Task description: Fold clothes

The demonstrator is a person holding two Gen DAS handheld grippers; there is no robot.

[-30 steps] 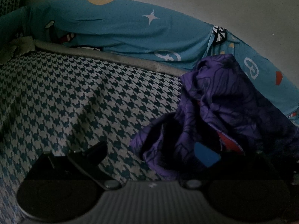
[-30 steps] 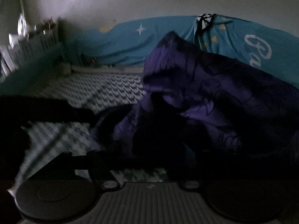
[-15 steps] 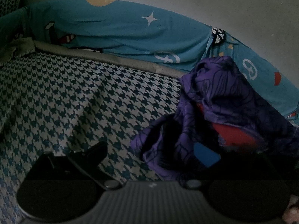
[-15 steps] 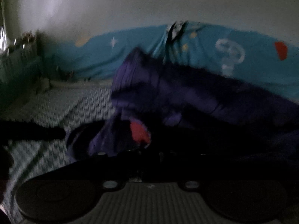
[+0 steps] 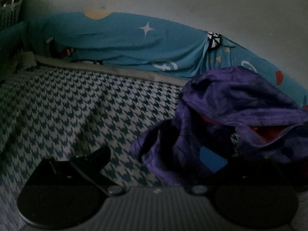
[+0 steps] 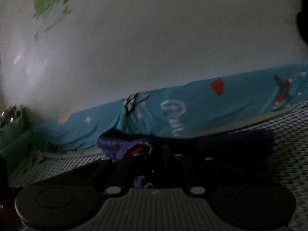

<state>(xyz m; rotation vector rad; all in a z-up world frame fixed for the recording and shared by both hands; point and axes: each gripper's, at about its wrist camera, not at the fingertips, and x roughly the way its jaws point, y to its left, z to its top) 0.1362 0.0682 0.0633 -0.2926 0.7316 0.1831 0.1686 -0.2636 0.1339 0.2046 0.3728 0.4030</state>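
A crumpled purple garment with a red lining lies on the houndstooth bed sheet, right of centre in the left wrist view. My left gripper is open just above the sheet. Its blue-padded right finger is against the garment's near fold, and its left finger is over bare sheet. In the right wrist view my right gripper is shut on the purple garment, whose dark cloth bunches over and between the fingers. It is too dark there to see the fingertips clearly.
A blue cartoon-print cloth runs along the pale wall at the far edge of the bed. A grey mattress border lies under it. A basket stands at the far left. The houndstooth sheet spreads out to the left of the garment.
My right gripper has closed on the purple garment and tipped upward toward the wall, drawing the cloth with it. The garment's pile has opened, showing more red lining. The left gripper has hardly moved.
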